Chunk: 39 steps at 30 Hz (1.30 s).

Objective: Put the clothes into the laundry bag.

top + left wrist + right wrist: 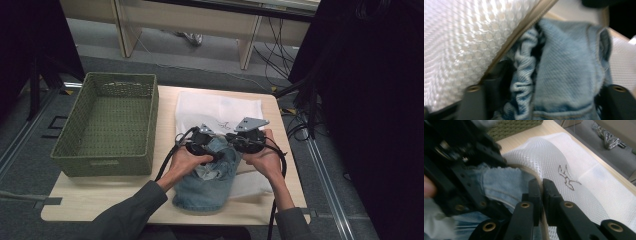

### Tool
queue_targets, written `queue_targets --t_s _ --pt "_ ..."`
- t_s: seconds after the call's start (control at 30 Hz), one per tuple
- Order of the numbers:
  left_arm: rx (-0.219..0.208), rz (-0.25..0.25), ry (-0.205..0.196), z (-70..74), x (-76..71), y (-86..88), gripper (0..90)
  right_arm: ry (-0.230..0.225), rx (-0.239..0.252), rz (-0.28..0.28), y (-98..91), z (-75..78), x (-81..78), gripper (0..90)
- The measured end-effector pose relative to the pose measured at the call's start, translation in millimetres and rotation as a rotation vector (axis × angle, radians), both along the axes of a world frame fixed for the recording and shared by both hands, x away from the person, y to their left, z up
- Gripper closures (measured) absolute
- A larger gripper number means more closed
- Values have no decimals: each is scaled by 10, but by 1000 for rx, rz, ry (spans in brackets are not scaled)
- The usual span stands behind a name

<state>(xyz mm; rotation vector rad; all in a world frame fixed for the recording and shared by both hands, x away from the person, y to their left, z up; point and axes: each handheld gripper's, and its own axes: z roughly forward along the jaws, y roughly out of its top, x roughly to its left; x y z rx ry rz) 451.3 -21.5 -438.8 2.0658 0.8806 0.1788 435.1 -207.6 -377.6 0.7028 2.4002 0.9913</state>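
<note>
A light blue denim garment [207, 185] lies at the table's front, its upper end at the mouth of a white mesh bag [210, 107]. In the right gripper view, my right gripper [541, 187] is shut on the bag's tan rim [536, 178], lifting it over the denim [501, 182]. My left gripper [212, 150] sits just left of the right one [235, 142]. In the left gripper view its jaws [546, 100] stand apart with bunched denim [564, 65] between them, under the mesh [461, 45]. I count that gripper as open.
A green woven basket [107, 125] stands on the left half of the wooden table [100, 200]. The mesh bag bears a small bird drawing [567, 176]. Cables trail from both grippers toward the front edge. Dark stands and floor cables lie to the right.
</note>
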Motion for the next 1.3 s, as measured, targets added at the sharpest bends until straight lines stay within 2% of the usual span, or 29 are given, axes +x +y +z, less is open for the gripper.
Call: queue_targets --t_s 0.07,0.1,0.13,0.23,0.3,0.33,0.43,0.5,0.53,0.57,0.6,0.63,0.67,0.7,0.73,0.77,0.83,0.87,0.9,0.97,1.03,1.1,1.17,1.23,1.27,1.3 --pt "-16 -12 14 74 -40 39 251 -2 -4 -22 -18 -13 -1 862" --pt "-18 -26 23 113 -62 62 227 -4 -4 -14 -17 -26 3 862" --pt "-32 -27 25 153 -90 78 208 10 -3 -29 -19 -28 -8 861" --pt "8 -69 -19 291 -205 181 184 9 0 -24 -13 -41 -7 860" --pt "27 -92 -31 345 -291 264 172 5 -4 -20 -15 -43 -4 860" --pt "52 -103 -44 365 -340 307 166 5 -3 -21 -16 -44 -3 859" --pt "93 -135 -62 350 -402 391 148 4 -1 -24 -19 -35 -5 859" --pt "144 -142 -49 246 -416 371 151 5 1 -20 -16 -39 -5 858" --pt "143 -163 -38 205 -395 354 200 14 0 -16 -7 -39 -13 859" --pt "137 -178 -33 155 -368 321 311 6 -8 2 -3 -38 -7 859" --pt "153 -190 -37 118 -332 281 444 7 -3 -16 5 -32 -22 860" --pt "163 -186 -55 86 -298 229 539 4 -10 -5 15 -23 -28 860" --pt "172 -151 -73 71 -259 180 611 13 -4 -1 30 -20 -34 860" --pt "172 -151 -73 71 -259 180 642 13 -4 -1 30 -20 -34 860" --pt "158 -113 -93 88 -187 118 642 -9 -10 5 41 -12 -39 861" --pt "123 -78 -86 140 -69 65 658 14 -6 5 70 12 -70 862" --pt "97 -22 -91 158 61 14 659 9 -9 7 77 25 -65 862" --pt "89 6 -85 137 111 -9 655 -5 -14 -2 81 25 -59 862" --pt "80 10 -64 104 140 -20 636 0 -27 -6 80 12 -50 863" --pt "85 -23 -22 62 99 -9 535 14 -43 -26 68 -48 -41 862" --pt "86 -47 -19 76 19 48 420 30 -36 -28 30 -104 -21 862" --pt "60 -61 -18 130 -88 153 316 47 -19 -30 6 -130 -10 862" --pt "51 -67 -18 213 -198 304 264 41 -24 -34 -1 -122 -21 860" --pt "78 -69 -50 286 -294 476 220 32 -20 -32 -5 -110 -27 859" --pt "84 -61 -46 310 -338 560 216 27 -21 -25 -4 -110 -26 859" --pt "68 -51 -34 307 -379 629 207 36 -21 -23 -1 -112 -30 858"
